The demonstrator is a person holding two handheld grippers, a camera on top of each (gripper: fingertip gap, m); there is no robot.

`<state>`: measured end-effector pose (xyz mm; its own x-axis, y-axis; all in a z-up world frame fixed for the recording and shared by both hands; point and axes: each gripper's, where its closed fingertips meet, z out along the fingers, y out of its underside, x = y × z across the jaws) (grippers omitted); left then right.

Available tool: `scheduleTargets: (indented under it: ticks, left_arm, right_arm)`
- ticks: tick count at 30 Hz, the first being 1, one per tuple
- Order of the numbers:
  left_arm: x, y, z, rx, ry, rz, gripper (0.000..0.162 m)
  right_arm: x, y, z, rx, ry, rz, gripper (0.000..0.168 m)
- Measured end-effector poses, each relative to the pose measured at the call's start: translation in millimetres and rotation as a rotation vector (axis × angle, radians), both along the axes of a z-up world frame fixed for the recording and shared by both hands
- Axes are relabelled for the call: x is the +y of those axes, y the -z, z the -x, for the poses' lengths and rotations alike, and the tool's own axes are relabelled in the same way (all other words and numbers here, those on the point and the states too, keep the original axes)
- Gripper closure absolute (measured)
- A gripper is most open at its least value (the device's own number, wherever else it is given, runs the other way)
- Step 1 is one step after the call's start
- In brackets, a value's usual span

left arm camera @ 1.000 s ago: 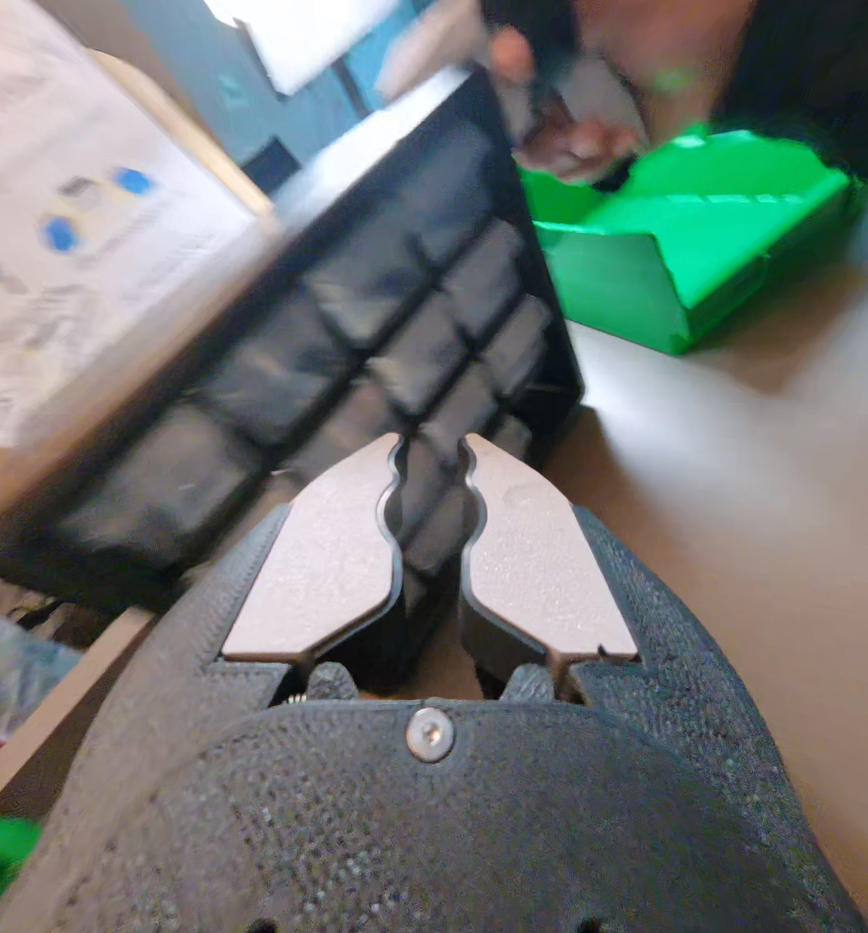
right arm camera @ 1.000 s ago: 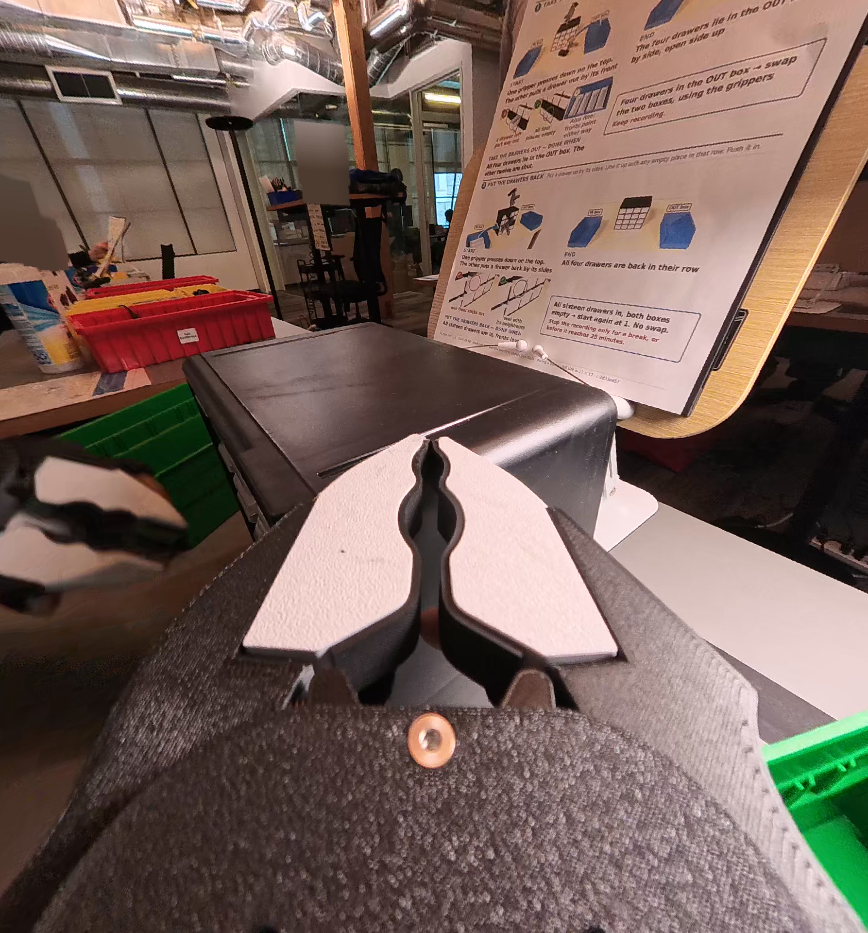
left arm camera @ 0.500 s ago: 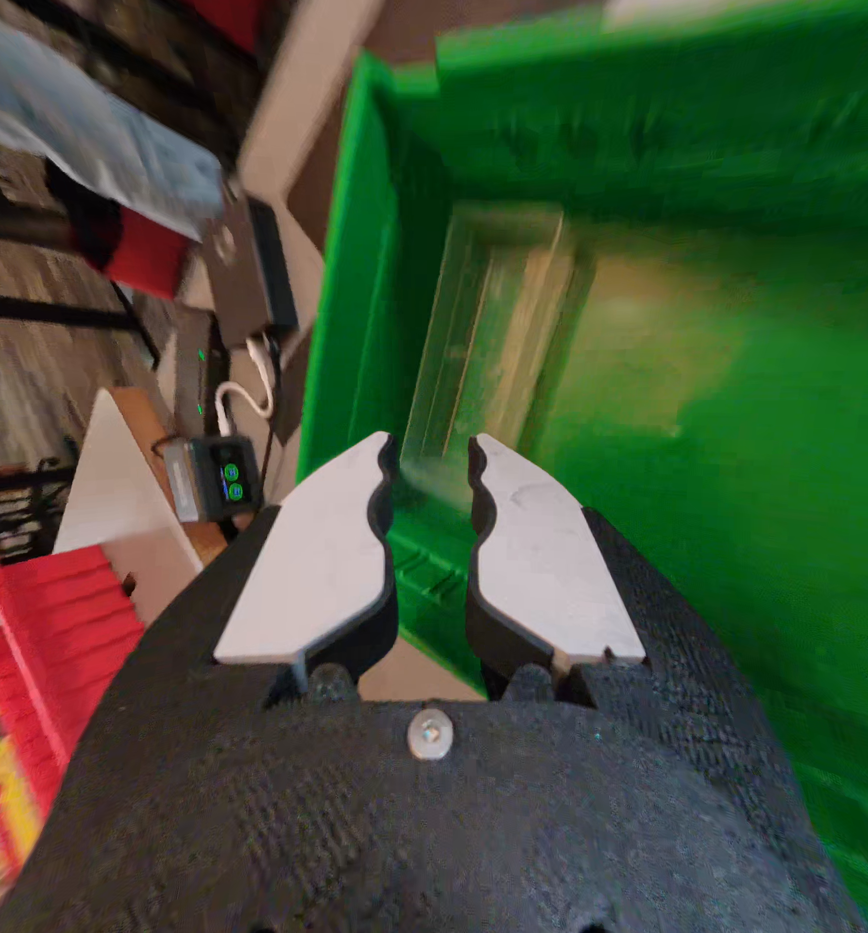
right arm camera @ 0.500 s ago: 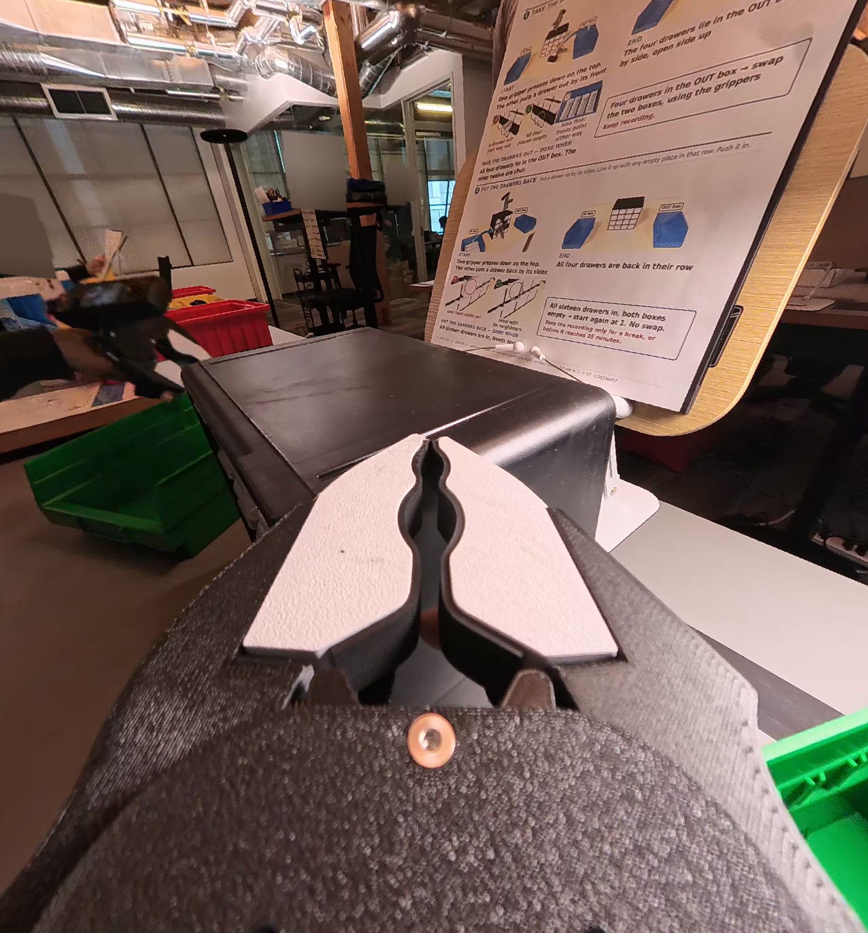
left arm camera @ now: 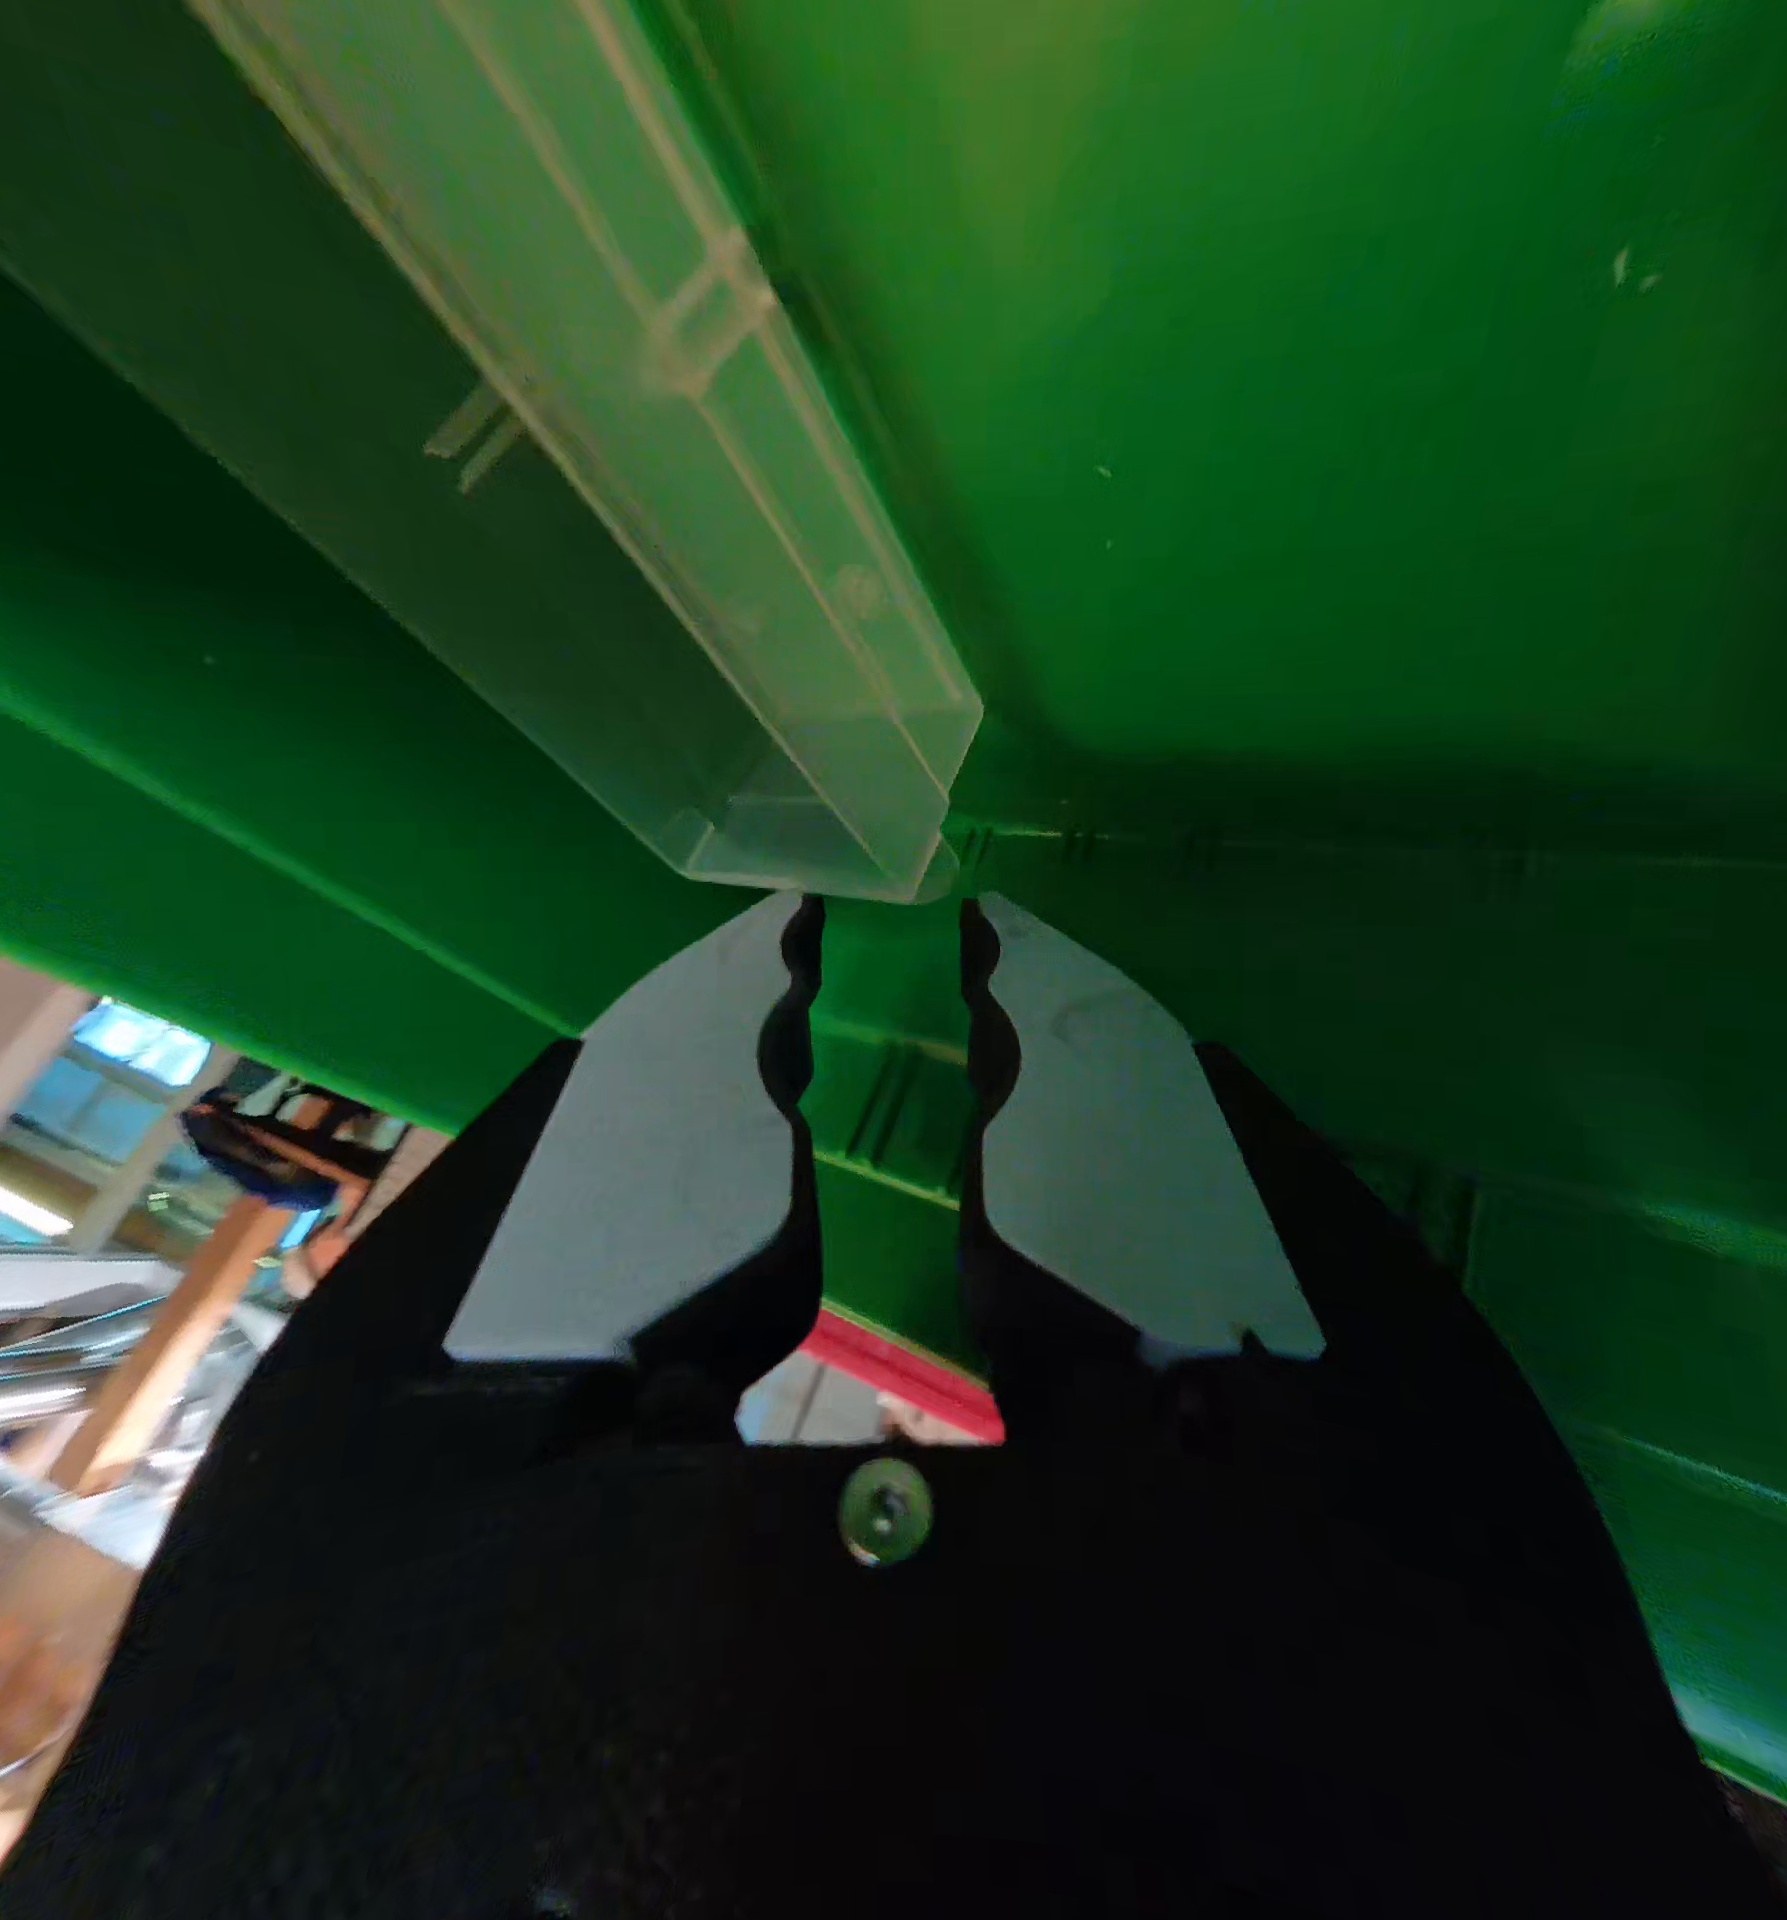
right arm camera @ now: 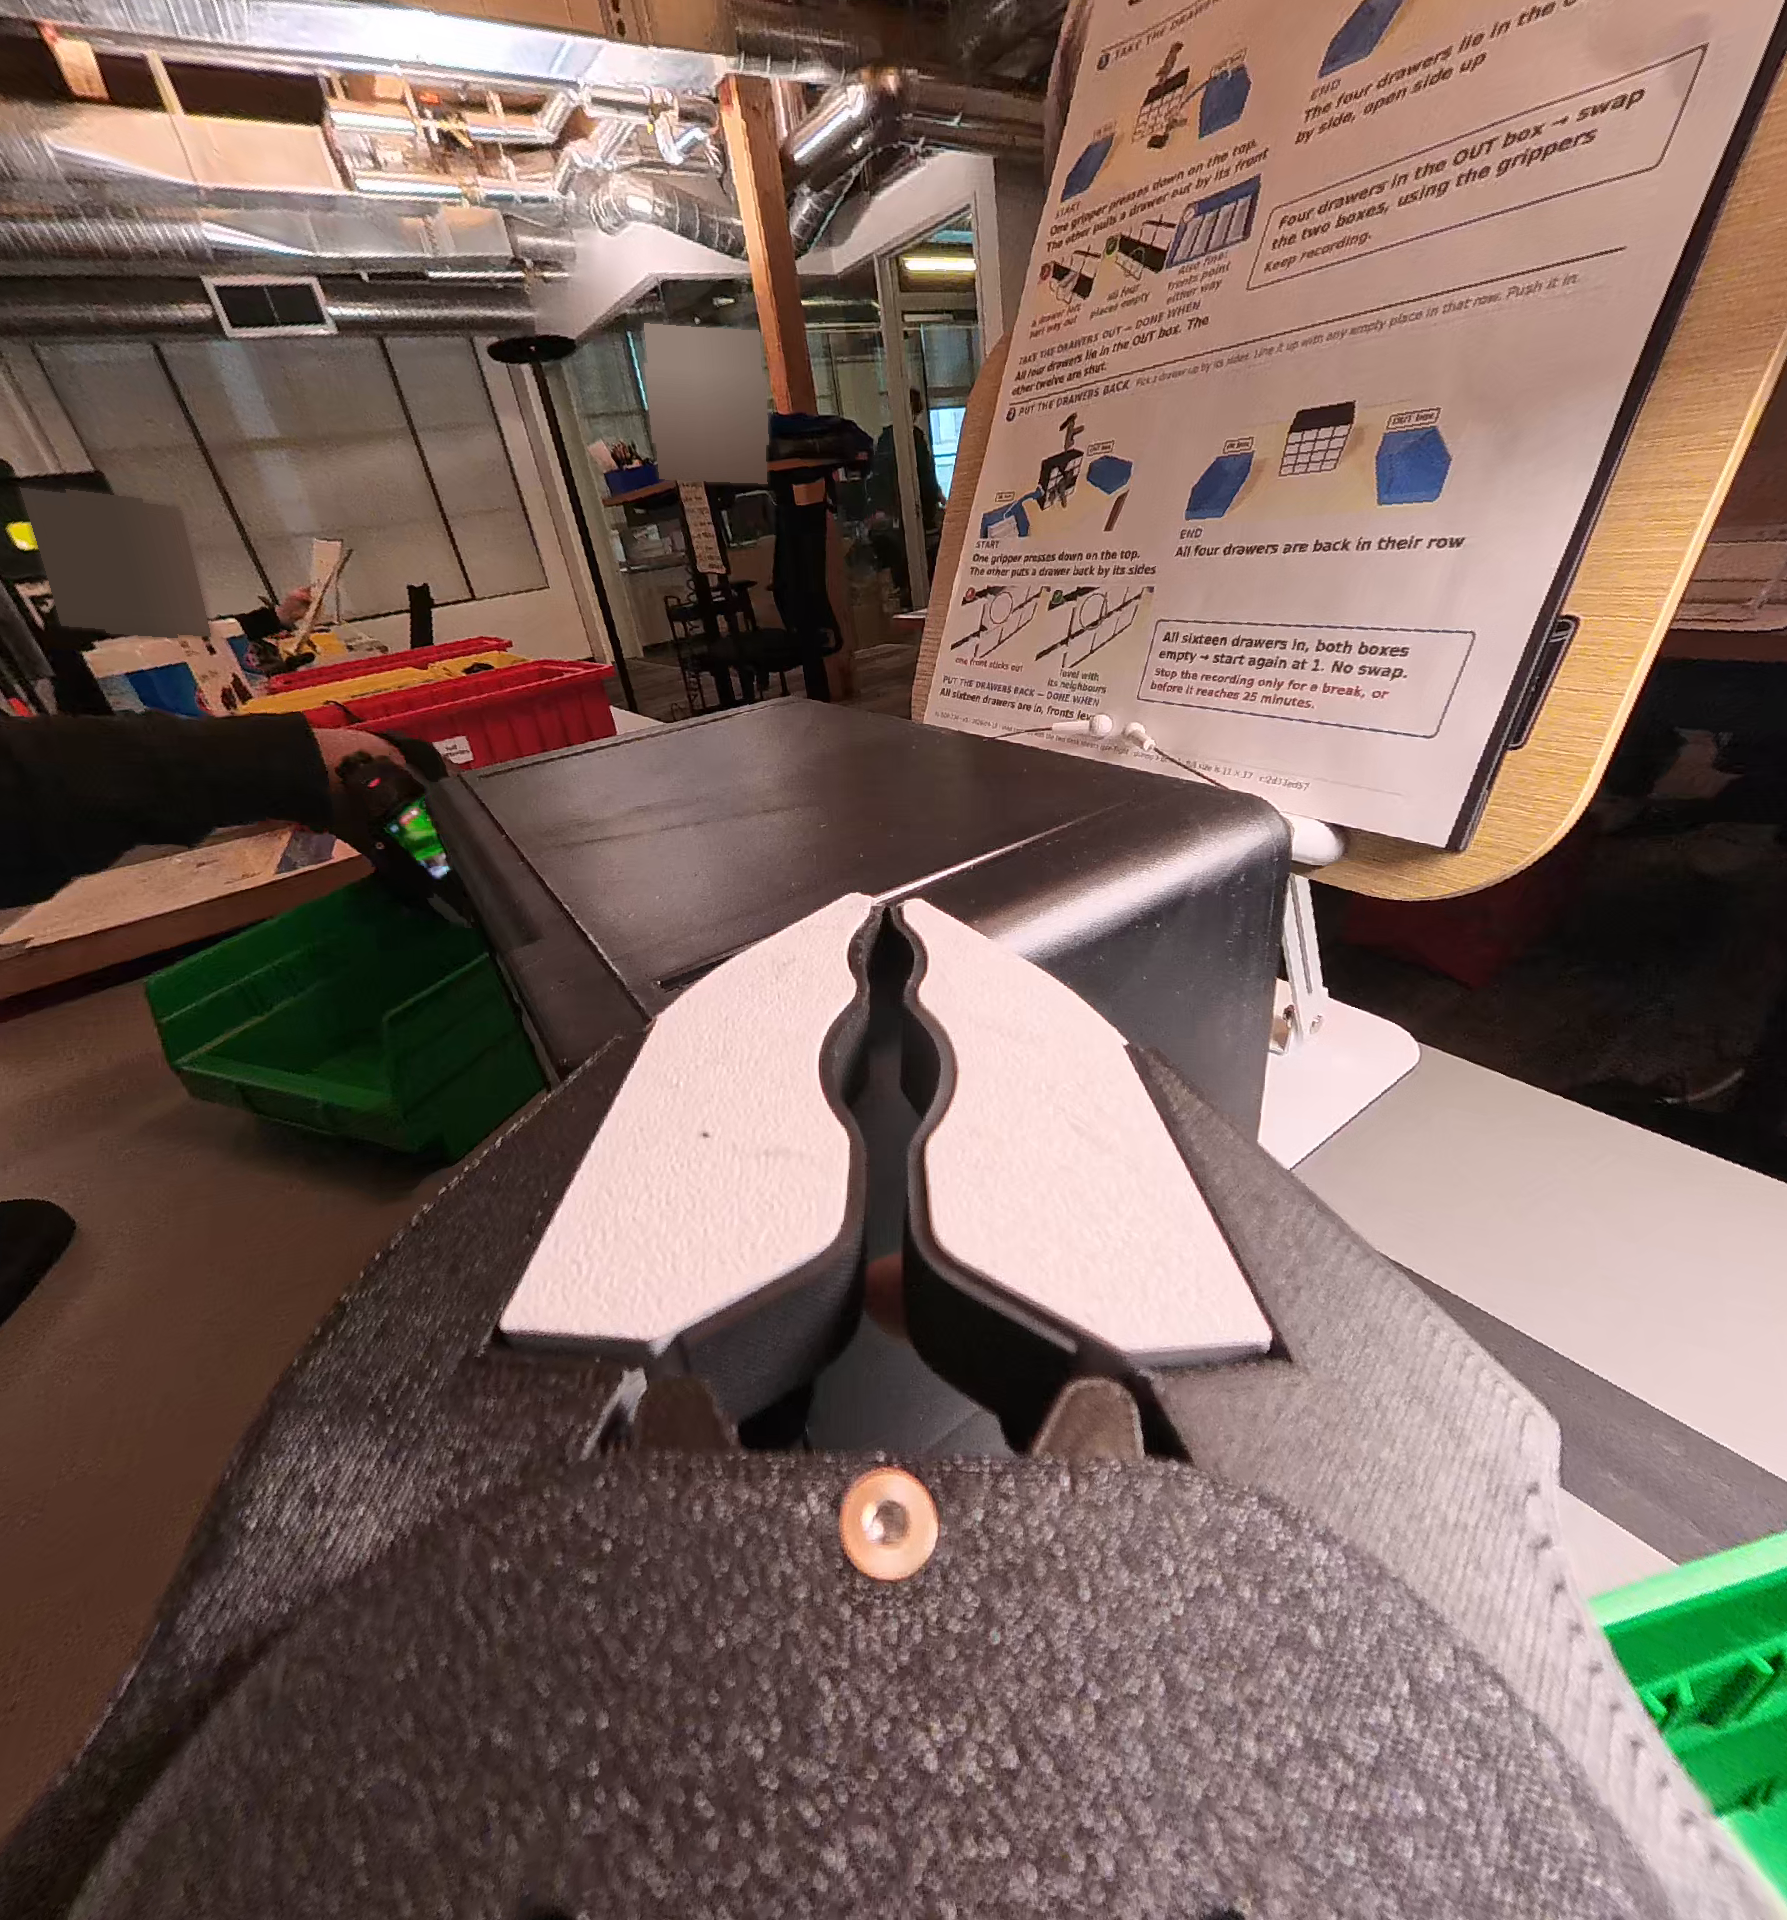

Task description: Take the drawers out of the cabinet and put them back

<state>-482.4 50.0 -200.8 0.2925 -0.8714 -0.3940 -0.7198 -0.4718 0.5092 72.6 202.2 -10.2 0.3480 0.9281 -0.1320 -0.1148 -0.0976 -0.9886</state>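
Note:
In the left wrist view a clear plastic drawer (left arm camera: 681, 436) lies inside a green bin (left arm camera: 1388, 520). My left gripper (left arm camera: 891, 909) is open, with its tips just short of the drawer's near end and not closed on it. In the right wrist view my right gripper (right arm camera: 886, 914) is shut and empty, with its tips at the top front edge of the black cabinet (right arm camera: 764, 800). Whether they touch the cabinet I cannot tell. The same view shows the left gripper (right arm camera: 401, 831), held by a dark-sleeved arm, dipping into the green bin (right arm camera: 349, 1029) left of the cabinet.
A white instruction board (right arm camera: 1336, 416) on a wooden stand rises behind the cabinet on the right. A second green bin (right arm camera: 1741, 1683) sits at the lower right corner. Red and yellow bins (right arm camera: 473, 707) stand on a table behind the left bin.
My left gripper has swung from the cabinet's drawer front to the green bin and come down close to the clear drawer's end. My right gripper has stayed shut over the cabinet.

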Motion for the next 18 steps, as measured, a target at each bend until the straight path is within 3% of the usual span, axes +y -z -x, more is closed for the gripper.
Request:
scheduleTargets:
  ticks: [5,11,18]
  left_arm:
    - [0.8,0.1,4.9,0.072,0.074,0.053,0.142]
    - [-12.8,2.0,-17.6,-0.046,0.101,0.047,0.152]
    - [4.1,-7.9,-11.7,0.038,0.234,-0.039,0.133]
  right_arm:
    - [-0.1,0.0,0.0,0.001,0.000,0.000,0.168]
    - [0.1,-0.1,0.0,0.004,-0.005,0.000,0.168]
    - [0.1,0.0,0.0,0.008,0.007,0.001,0.168]
